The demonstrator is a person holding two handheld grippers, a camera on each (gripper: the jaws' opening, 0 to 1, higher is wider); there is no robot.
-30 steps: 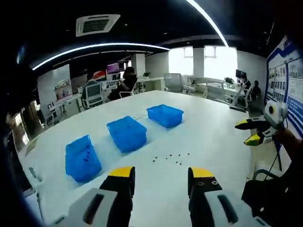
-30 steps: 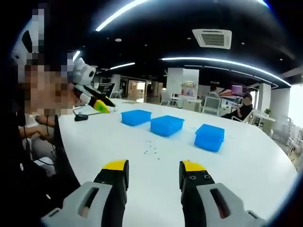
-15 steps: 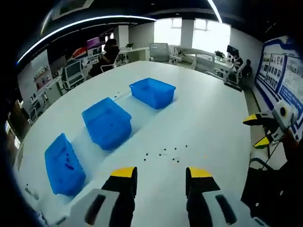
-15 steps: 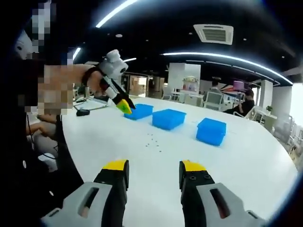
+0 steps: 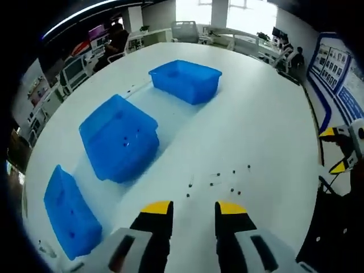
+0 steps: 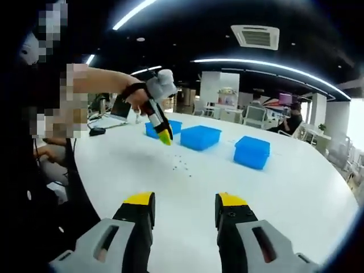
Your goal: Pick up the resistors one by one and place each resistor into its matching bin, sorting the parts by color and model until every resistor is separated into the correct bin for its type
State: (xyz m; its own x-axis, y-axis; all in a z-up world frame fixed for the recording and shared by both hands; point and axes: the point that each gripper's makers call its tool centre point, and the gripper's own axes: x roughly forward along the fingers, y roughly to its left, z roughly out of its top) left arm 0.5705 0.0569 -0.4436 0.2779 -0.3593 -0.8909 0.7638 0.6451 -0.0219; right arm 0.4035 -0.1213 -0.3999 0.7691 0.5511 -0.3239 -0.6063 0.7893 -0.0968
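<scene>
Resistors (image 5: 222,181) scattered loose on white table (image 5: 267,125), just ahead of left gripper (image 5: 193,208).
Jaws narrowly parted, holding nothing, above the table. Right gripper (image 6: 183,199) parted wider, empty, well back from the parts. Three blue bins (image 5: 119,142) in a row beyond, dark specks inside.

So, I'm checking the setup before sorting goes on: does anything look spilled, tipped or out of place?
Nothing stands out. The three blue bins sit upright in a row on the white table, and the loose resistors lie scattered beside them, as expected for unsorted parts. The left hand-held gripper hangs over them with its jaws apart.
</scene>
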